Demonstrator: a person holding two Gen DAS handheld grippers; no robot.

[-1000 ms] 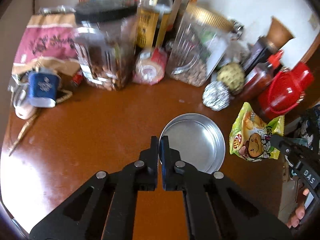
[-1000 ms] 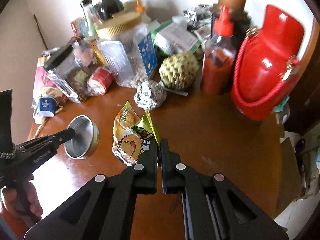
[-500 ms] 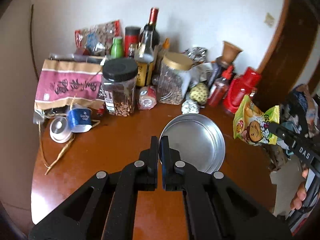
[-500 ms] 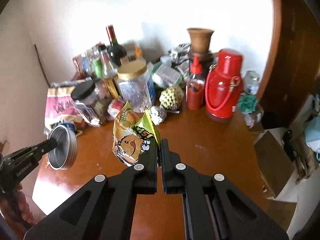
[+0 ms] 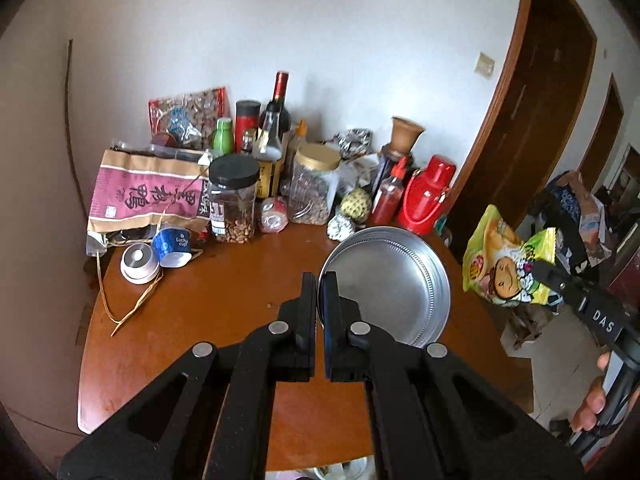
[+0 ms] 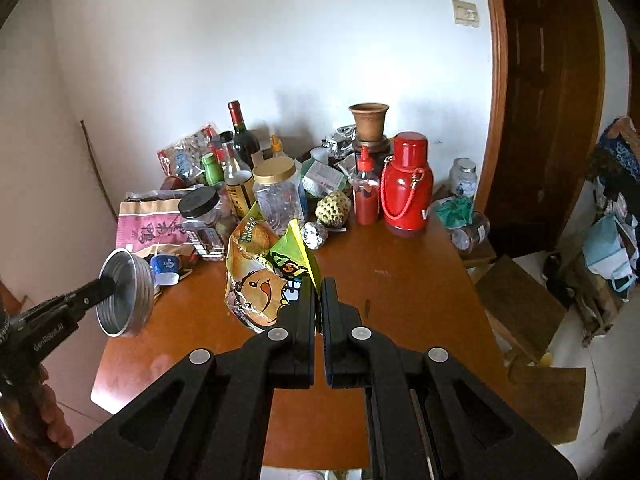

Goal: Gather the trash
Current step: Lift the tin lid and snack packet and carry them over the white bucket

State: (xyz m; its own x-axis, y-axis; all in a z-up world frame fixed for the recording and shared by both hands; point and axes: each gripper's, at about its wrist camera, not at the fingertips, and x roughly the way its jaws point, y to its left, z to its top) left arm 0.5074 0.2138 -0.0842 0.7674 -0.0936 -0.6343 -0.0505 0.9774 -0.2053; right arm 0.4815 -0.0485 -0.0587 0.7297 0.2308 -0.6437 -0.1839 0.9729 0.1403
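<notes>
My left gripper [image 5: 319, 280] is shut on the rim of a round silver metal lid [image 5: 386, 285], held up in the air above the brown table [image 5: 224, 304]. In the right wrist view the same lid [image 6: 128, 296] hangs at the left on the left gripper [image 6: 105, 283]. My right gripper [image 6: 319, 285] is shut on a yellow-green snack bag [image 6: 260, 276], lifted clear of the table. That bag [image 5: 506, 264] shows at the right of the left wrist view, pinched by the right gripper [image 5: 538, 269].
Clutter crowds the table's back: a pink paper bag [image 5: 148, 196], nut jars [image 5: 234, 200], bottles [image 5: 276, 128], a foil ball [image 5: 340, 227], a red thermos [image 6: 406, 184], a blue cup [image 5: 173, 246]. A dark door [image 6: 544, 100] stands right, a low stool [image 6: 516, 300] beside the table.
Both grippers rose and pulled back from the table, carrying the lid and the snack bag; the clutter now looks smaller and farther, and more wall and door show.
</notes>
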